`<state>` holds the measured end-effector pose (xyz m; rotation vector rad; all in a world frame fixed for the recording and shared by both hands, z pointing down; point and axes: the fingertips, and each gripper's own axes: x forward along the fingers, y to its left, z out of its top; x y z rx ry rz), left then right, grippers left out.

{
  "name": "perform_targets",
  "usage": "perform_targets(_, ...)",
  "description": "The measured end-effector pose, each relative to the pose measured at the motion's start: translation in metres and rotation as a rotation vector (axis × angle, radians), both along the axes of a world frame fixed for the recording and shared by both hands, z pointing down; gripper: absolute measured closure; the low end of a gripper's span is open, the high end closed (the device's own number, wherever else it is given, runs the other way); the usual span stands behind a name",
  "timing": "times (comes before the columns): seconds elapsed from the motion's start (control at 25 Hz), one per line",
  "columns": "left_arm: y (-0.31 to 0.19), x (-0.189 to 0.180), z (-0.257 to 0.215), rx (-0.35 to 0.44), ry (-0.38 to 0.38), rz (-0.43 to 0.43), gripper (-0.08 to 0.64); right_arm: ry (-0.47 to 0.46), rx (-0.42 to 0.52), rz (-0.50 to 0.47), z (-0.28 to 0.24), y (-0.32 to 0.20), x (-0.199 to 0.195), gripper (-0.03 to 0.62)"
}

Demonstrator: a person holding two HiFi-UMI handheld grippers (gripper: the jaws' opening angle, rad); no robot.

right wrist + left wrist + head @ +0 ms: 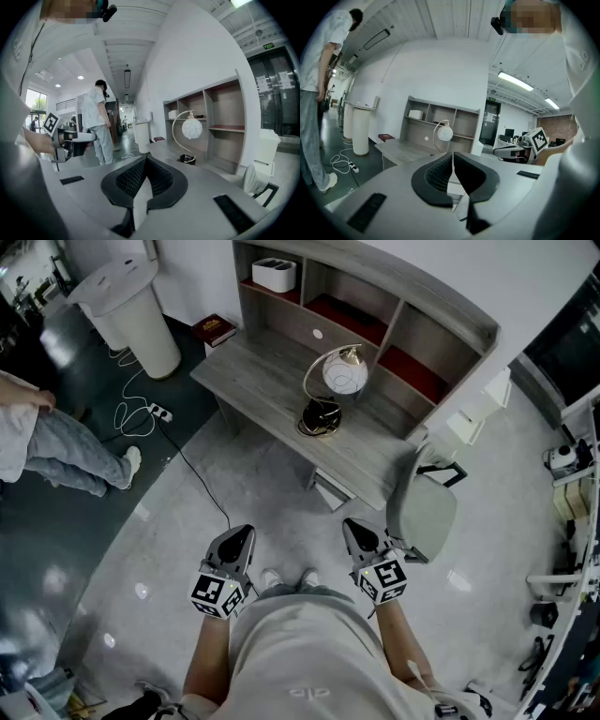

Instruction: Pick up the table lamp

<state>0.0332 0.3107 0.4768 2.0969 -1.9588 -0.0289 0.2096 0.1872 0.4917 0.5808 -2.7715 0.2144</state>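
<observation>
1. Table lamp is standing upright on the grey worktop, right in front of the shelf unit. It's got a white globe shade hanging off a curved gold stem, with a dark round base.
2. Left gripper has its jaws pressed together with nothing between them. It's held low over the floor, well apart from the lamp.
3. Right gripper, same deal: jaws together, empty, alongside the left one and just as far from the lamp.
4. Grey chair is parked by the worktop's right end, near the right gripper.
5. Off to the left there's a tall white round bin, a red book beside it, a power strip with white cable on the floor, and another person standing.
6. White box sits in the top-left shelf compartment.
</observation>
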Motion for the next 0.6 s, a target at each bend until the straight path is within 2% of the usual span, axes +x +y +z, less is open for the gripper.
perform_targets(0.4, 0.034, -0.04, 0.002, 0.027, 0.005, 0.016, 0.536, 0.003, 0.026, 0.006, -0.012, 0.018, -0.037, 0.563)
perform_targets(0.6, 0.034, -0.055, 0.01, 0.017, 0.031, -0.02, 0.537, -0.025, 0.012, 0.01, -0.017, 0.013, -0.056, 0.561)
